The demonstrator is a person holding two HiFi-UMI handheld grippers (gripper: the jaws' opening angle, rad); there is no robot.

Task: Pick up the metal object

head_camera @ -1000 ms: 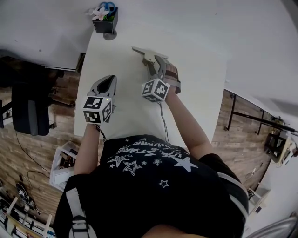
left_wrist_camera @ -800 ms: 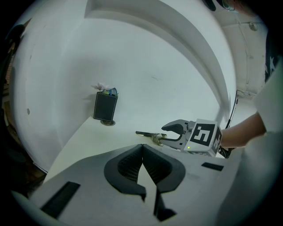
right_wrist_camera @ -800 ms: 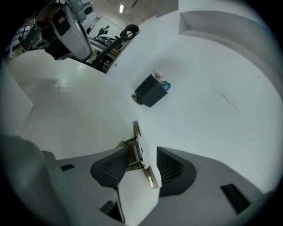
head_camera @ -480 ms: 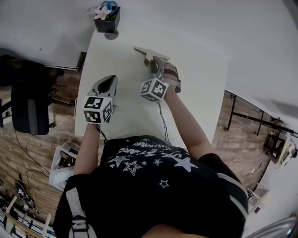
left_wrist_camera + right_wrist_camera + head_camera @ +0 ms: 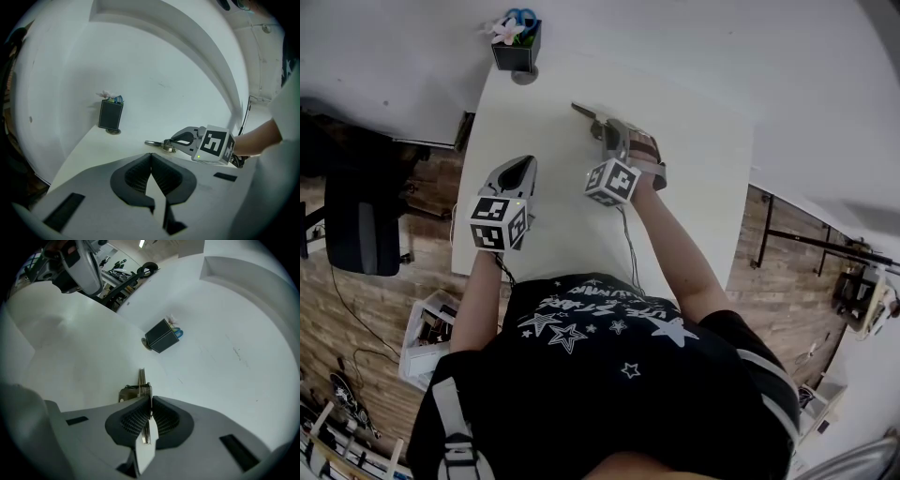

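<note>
**A:** Steel by the look of it: the metal object (image 5: 141,380) is a thin, stiff strip with a small bracket. It is probably light but slick, so it is best pinched across its flat faces.

**B:** Where is it?

**A:** At the far part of the white table (image 5: 694,187), between the jaws of the right gripper (image 5: 150,401). They have just been closing and now pinch the strip. The left gripper (image 5: 151,157) hovers nearby, jaws together, empty.

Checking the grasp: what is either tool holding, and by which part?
Right tool, jaws just closed, clamps the metal object by its thin flat strip; left tool holds nothing.
</note>
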